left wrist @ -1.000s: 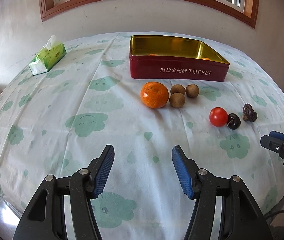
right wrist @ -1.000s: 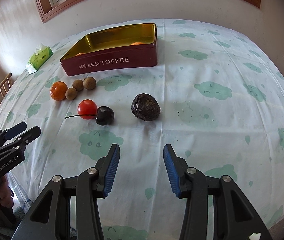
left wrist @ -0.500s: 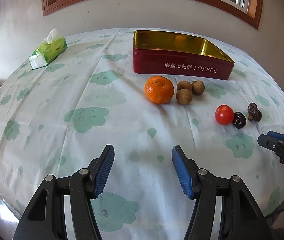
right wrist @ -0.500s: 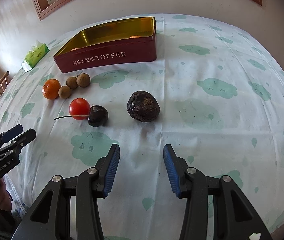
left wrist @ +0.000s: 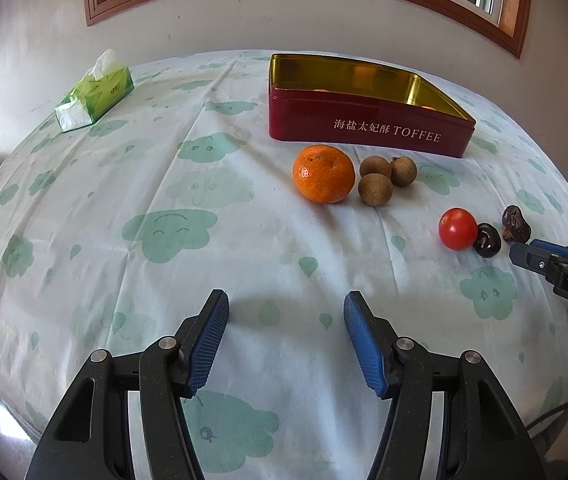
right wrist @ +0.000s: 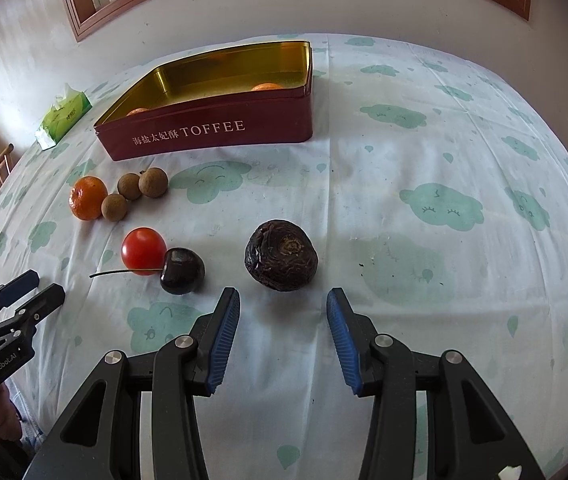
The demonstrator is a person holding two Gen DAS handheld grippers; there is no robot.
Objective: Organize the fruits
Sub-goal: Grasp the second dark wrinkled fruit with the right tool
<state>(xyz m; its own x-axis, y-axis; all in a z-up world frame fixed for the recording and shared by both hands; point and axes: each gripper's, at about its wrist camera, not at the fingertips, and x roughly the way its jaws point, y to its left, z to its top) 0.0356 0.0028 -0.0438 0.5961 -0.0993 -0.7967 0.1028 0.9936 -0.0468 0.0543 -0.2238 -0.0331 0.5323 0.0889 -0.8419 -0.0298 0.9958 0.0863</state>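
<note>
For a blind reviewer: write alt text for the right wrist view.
The open right gripper hovers just short of a wrinkled dark fruit on a cloud-print tablecloth. To its left lie a cherry, a tomato, three longans and a tangerine, before a red toffee tin.

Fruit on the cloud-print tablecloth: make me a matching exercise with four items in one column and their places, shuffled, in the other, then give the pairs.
1. round orange tangerine
2. dark wrinkled brown fruit
3. shiny dark cherry
4. green tissue pack

A. just ahead of the open right gripper
B. touching the red cherry tomato
C. far left, near the wall
D. beside three brown longans

Pairs: 1-D, 2-A, 3-B, 4-C
</note>
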